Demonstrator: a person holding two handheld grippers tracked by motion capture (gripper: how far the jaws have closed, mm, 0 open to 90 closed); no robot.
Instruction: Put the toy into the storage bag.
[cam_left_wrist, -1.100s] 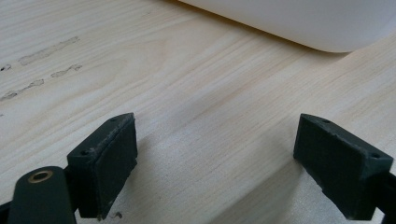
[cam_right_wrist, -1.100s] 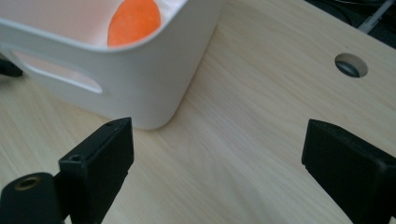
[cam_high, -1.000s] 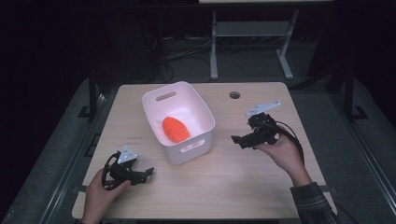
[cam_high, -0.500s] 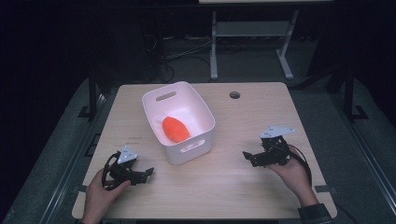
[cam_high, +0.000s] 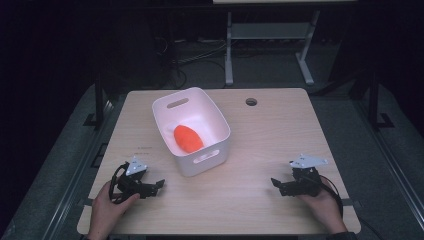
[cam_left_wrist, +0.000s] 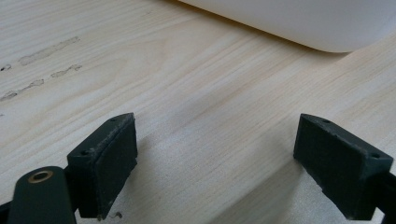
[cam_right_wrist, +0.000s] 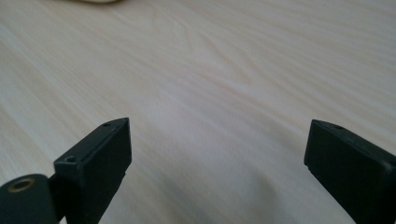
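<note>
A white plastic bin (cam_high: 210, 120) stands near the middle of the light wooden table (cam_high: 270, 135), and an orange object (cam_high: 187, 138) lies inside it. My left gripper (cam_high: 159, 184) rests low on the table at the front left, open, with bare wood between its jaws (cam_left_wrist: 215, 172). The bin's rounded bottom edge (cam_left_wrist: 299, 28) lies just beyond it in the left gripper view. My right gripper (cam_high: 275, 184) sits at the front right, open and empty, with its jaws wide over plain tabletop (cam_right_wrist: 217, 168).
A round cable hole (cam_high: 251, 101) is at the table's far edge. Faint smudge marks (cam_left_wrist: 46, 51) streak the wood left of the left gripper. A metal stand (cam_high: 265, 35) and cables lie on the dark floor behind the table.
The right gripper has come down from beside the bin toward the front right edge of the table. The left gripper has stayed in place.
</note>
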